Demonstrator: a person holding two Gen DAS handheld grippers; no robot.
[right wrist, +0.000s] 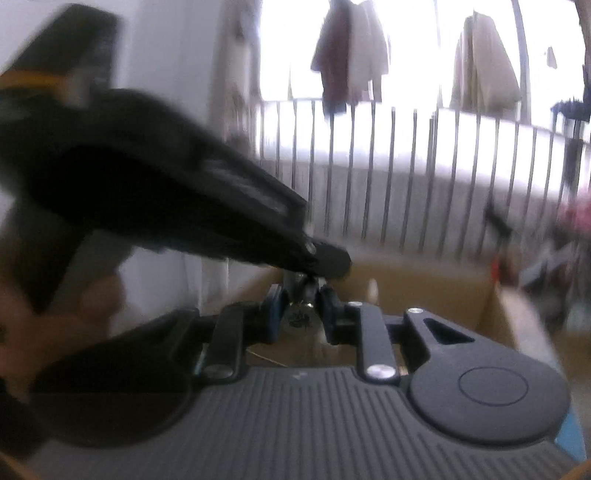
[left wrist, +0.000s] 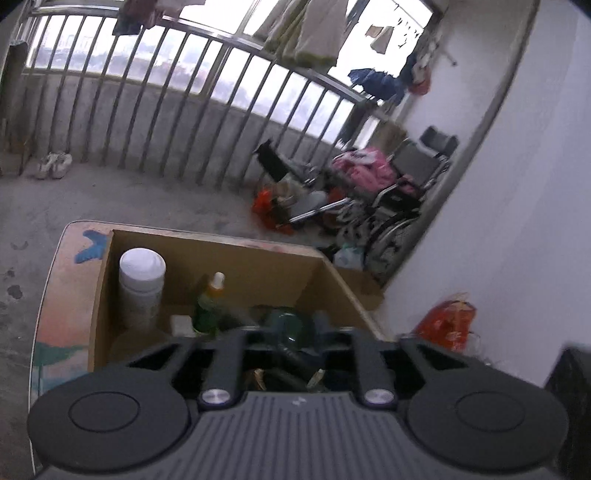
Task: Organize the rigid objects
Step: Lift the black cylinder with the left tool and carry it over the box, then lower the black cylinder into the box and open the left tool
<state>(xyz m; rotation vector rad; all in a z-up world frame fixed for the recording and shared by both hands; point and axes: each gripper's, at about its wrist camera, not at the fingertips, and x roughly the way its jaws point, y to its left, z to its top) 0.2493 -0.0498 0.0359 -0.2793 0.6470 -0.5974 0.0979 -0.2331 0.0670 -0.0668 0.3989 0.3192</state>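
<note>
- The left wrist view looks out over a grey concrete floor (left wrist: 140, 199) with dark stains at its left edge.
- A pair of pale shoes (left wrist: 54, 165) stands at far left, at the foot of a metal railing (left wrist: 177, 110) that runs across the whole back, with bright daylight behind it.
- Laundry (left wrist: 306, 33) hangs above the railing.
- Further right, a folded wheelchair (left wrist: 399, 199) and a pink bundle (left wrist: 365, 170) are piled in the corner, against a white wall (left wrist: 517, 184).
- A red plastic bag (left wrist: 448, 321) lies at the foot of that wall.
- In the foreground a cardboard box (left wrist: 258, 269) sits open on a small painted table (left wrist: 74, 288).
- Inside the box, from left: a white canister (left wrist: 142, 284) upright in the near-left corner, a green bottle (left wrist: 208, 306) with a pale cap just beside it, then a dark rounded object (left wrist: 291, 328), too blurred to name.
- The left gripper (left wrist: 291, 339) hangs over the box, its jaws parted a little; the dark rounded object shows between them, but I cannot tell whether the pads touch it.
- The right wrist view is heavily blurred: at left a hand (right wrist: 44, 317), then the other gripper's black body crossing diagonally.
- The right gripper (right wrist: 302, 310) is drawn in narrow, clamped on a small shiny metal piece (right wrist: 301, 314), over the box interior.
</note>
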